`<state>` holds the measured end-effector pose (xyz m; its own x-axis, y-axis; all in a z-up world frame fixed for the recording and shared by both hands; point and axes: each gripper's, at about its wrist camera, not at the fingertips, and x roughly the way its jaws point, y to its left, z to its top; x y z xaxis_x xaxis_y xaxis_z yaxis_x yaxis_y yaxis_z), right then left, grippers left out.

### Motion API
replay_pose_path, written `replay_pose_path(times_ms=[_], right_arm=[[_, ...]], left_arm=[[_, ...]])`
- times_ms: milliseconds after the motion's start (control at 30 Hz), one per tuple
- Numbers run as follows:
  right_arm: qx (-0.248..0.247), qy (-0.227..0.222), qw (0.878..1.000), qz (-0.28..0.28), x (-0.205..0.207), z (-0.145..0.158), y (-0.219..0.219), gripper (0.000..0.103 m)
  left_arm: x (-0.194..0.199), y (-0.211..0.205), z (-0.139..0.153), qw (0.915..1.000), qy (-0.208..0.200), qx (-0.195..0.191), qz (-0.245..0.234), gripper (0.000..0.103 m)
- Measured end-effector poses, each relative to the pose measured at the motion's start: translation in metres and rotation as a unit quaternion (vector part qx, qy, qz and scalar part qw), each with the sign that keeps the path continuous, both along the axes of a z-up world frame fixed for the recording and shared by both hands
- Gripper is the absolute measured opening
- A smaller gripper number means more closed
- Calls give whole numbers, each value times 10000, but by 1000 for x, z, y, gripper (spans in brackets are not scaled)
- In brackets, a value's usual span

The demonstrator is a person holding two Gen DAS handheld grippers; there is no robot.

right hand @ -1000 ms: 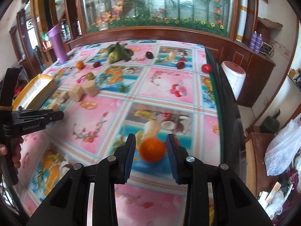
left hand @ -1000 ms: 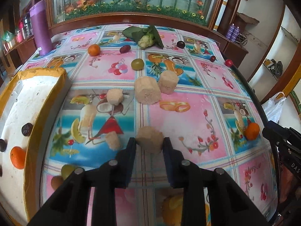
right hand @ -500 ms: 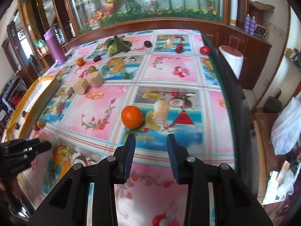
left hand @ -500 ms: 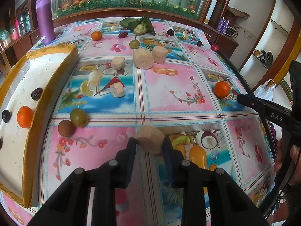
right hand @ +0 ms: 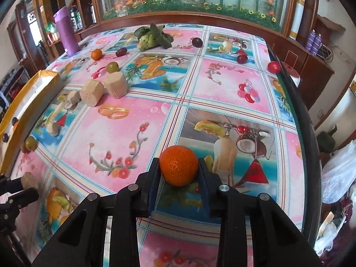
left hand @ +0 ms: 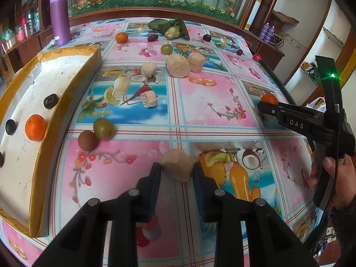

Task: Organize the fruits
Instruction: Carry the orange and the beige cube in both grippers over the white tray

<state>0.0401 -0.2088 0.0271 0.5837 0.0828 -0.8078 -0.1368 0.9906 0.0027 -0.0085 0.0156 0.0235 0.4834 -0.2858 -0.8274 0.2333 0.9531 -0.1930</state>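
Note:
My left gripper [left hand: 177,169] is shut on a beige fruit chunk [left hand: 177,164], held above the front of the table. My right gripper [right hand: 179,169] has its jaws around an orange [right hand: 179,165] and touching both its sides. The yellow-rimmed white tray [left hand: 66,102] lies at the left with an orange [left hand: 35,127] and dark fruits [left hand: 50,100] in it. A green fruit [left hand: 103,128] and a brown fruit [left hand: 87,140] lie beside the tray. More beige chunks [left hand: 177,65] lie mid-table.
A purple bottle [left hand: 59,29] stands at the back left. Leafy greens [left hand: 170,29], a small orange [left hand: 121,37], dark plums [right hand: 197,42] and red fruits [right hand: 274,67] are scattered at the back. The table's right edge [right hand: 304,146] drops to the floor.
My right gripper moved forward from behind the orange, which now sits between its jaws. My left gripper drew back toward the table's front, holding the beige chunk throughout.

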Motion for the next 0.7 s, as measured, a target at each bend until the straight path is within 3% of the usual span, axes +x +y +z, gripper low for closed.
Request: replay_pose_path(times_ms=[233, 433, 700], right_arm=[[26, -265, 9993, 261, -45, 24, 17, 31], [177, -177, 9989, 401, -74, 26, 40, 31], [287, -105, 9974, 656, -76, 27, 80, 31]], left_arm=[[-3, 3, 10, 9999, -97, -109, -67, 32], [-11, 10, 25, 9994, -278, -145, -152, 32], [-17, 47, 40, 9986, -499, -149, 124, 32]])
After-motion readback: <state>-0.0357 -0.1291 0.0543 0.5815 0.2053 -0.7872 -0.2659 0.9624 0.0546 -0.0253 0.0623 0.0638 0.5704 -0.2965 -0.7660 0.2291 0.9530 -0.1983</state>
